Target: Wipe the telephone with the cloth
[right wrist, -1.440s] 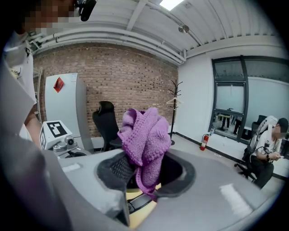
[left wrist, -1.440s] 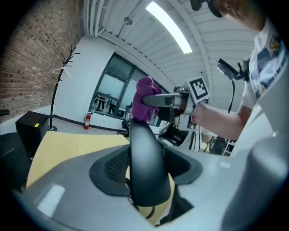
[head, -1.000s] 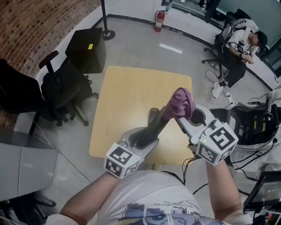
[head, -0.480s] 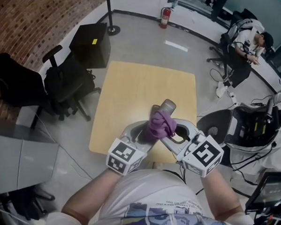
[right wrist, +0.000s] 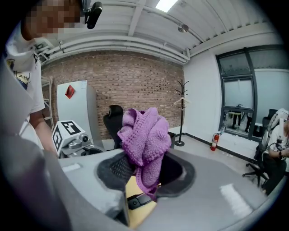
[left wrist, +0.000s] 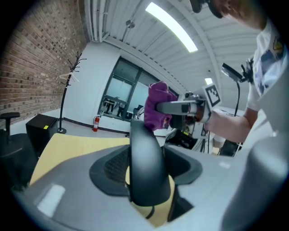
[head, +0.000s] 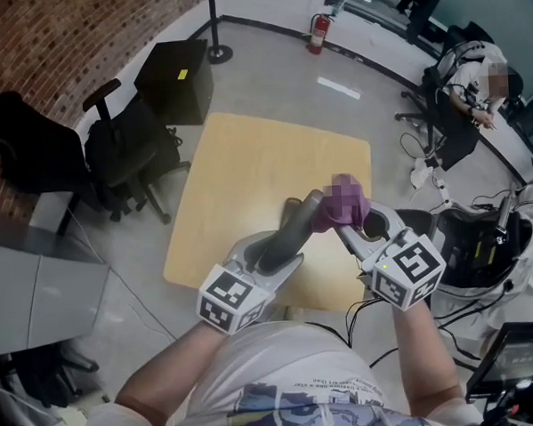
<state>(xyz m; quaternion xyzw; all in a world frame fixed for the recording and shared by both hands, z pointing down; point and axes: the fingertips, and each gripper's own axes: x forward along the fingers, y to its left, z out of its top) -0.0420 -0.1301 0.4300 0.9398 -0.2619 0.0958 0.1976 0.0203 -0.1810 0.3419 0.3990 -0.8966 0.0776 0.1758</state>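
Left: your left gripper [head: 271, 256], jaws part-closed and gripping the dark telephone handset [head: 292, 233], which is raised over the table [head: 246, 164] with its upper end pointing away from you. Right: your right gripper [head: 363, 222], jaws clamped on the bunched purple cloth [head: 342, 208], which sits at the handset's upper end and seems to touch it. Status, by judgement: wiping under way at that tip; the handset's length toward the left jaws looks yet to be covered. Not determinable: which surfaces are clean; the handset's lower end, buried between the jaws; the exact contact, blurred in the head view and screened by cloth in the right gripper view. No telephone base in sight.
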